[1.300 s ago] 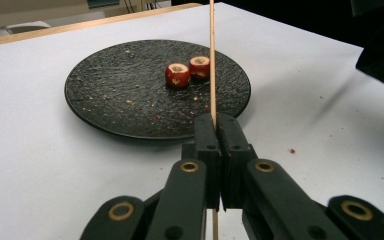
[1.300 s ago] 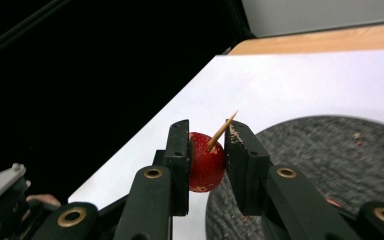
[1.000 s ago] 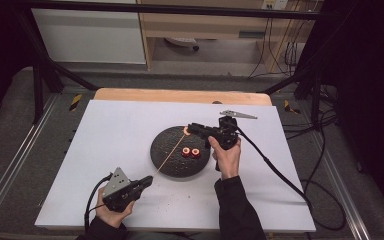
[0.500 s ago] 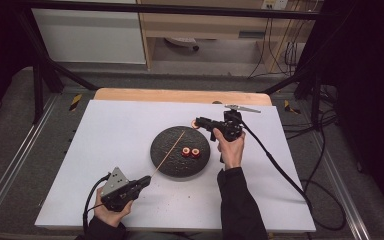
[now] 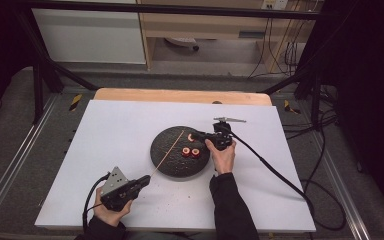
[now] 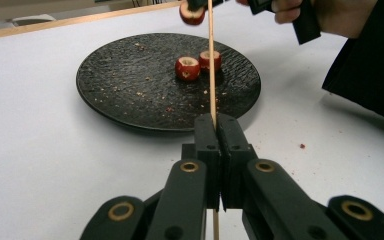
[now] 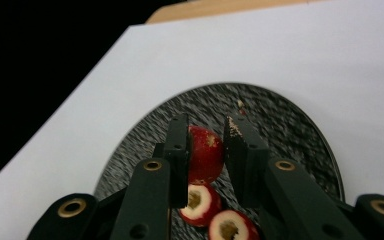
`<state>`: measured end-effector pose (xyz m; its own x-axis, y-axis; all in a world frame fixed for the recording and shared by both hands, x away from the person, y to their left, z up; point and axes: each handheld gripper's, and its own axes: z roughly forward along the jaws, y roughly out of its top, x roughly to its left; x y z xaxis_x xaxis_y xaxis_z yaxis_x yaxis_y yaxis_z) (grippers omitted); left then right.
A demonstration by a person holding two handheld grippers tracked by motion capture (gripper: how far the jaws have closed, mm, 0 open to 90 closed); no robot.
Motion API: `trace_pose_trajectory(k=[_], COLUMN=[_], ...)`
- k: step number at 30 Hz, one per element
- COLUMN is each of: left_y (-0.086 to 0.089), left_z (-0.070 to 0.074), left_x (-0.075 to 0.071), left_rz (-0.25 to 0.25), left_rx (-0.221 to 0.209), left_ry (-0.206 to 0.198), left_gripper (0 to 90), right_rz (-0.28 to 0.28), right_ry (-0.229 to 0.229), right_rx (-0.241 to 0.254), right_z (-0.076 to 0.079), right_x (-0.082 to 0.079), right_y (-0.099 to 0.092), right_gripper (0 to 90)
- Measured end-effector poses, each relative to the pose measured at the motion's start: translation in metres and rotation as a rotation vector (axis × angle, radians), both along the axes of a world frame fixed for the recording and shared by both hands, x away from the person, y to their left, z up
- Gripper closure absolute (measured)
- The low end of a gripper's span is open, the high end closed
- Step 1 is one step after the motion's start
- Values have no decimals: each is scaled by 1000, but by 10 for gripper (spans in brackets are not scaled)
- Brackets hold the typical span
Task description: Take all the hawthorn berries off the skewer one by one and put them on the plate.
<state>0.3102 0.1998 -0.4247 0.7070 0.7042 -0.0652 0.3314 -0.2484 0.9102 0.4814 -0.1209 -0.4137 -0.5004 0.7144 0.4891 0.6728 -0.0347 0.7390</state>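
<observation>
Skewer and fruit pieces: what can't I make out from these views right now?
- Skewer tip: cut off by the top edge in the left gripper view.
- Held fruit piece: its sides covered by the right gripper in the right gripper view.
- Fruit type: too small in the high view.

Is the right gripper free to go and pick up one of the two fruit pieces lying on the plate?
Probably not yet. The right gripper is already shut on a red fruit piece, so its jaws are full. The two pieces on the plate lie uncovered just below it.

Red fruit pc [image 7: 205, 154] above plate [image 7: 300, 130]
</observation>
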Motion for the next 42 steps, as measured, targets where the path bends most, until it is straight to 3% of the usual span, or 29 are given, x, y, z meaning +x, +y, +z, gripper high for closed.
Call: trace_pose_trajectory(k=[7,12,15,22,29,36,42], left_y=[0,0,0,0,-2,-5,-8], left_z=[-1,-1,-1,0,0,3,5], left_x=[1,1,2,2,4,7,12], left_rz=[1,1,1,4,2,6,5], left_rx=[3,5,6,8,17,21,34], left_ry=[7,12,14,18,30,41,60], left_gripper=[885,885,885,884,884,884,884], right_rz=[-18,-21,-26,-6,48,104,122], right_ry=[43,62,68,8,-69,-135,-139], right_rx=[-54,-80,-100,-119,-127,-207,-256], right_z=[-24,-32,-33,-21,-6,-2,-10], right_x=[5,7,7,-4,-26,-49,-67], right_y=[3,5,5,-4,-16,-31,-48], right_gripper=[734,724,672,538,311,116,40])
